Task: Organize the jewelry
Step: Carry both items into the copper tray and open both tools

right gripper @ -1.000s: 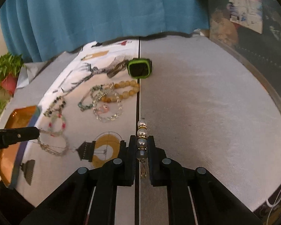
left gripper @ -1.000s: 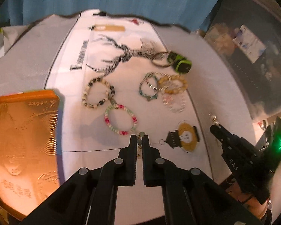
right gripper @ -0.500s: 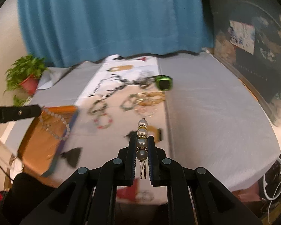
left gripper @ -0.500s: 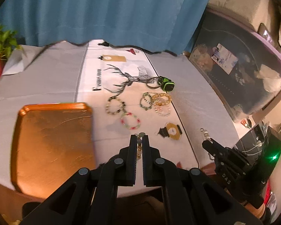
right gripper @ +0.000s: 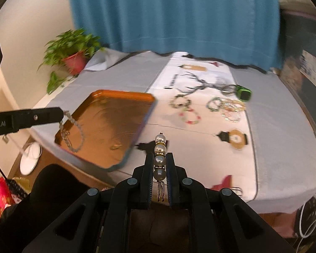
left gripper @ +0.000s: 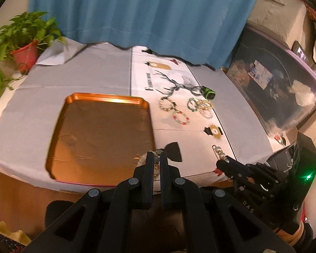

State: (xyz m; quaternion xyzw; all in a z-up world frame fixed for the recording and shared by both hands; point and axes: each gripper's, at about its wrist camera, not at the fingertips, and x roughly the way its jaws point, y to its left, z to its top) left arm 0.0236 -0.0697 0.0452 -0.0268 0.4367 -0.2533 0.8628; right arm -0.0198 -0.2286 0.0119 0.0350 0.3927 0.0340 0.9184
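My left gripper (left gripper: 155,158) is shut on a pale beaded necklace (right gripper: 72,132), which hangs from it above the near left corner of the orange tray (left gripper: 99,135). My right gripper (right gripper: 159,160) is shut on a pearl hairpin (right gripper: 160,156), held above the table's near edge; it also shows in the left wrist view (left gripper: 219,154). Several beaded bracelets (left gripper: 181,117) and a green watch (left gripper: 208,93) lie on the white printed cloth (left gripper: 164,80) beyond the tray.
The table has a grey cover (right gripper: 280,130). A potted plant (left gripper: 25,48) stands at the far left corner before a blue curtain (left gripper: 137,10). A dark clear storage bin (left gripper: 284,88) stands right of the table. A white plate (right gripper: 30,158) lies on the floor at left.
Both grippers have pulled back and risen from the cloth, each carrying its piece. The left one has swung left over the orange tray with the necklace dangling.
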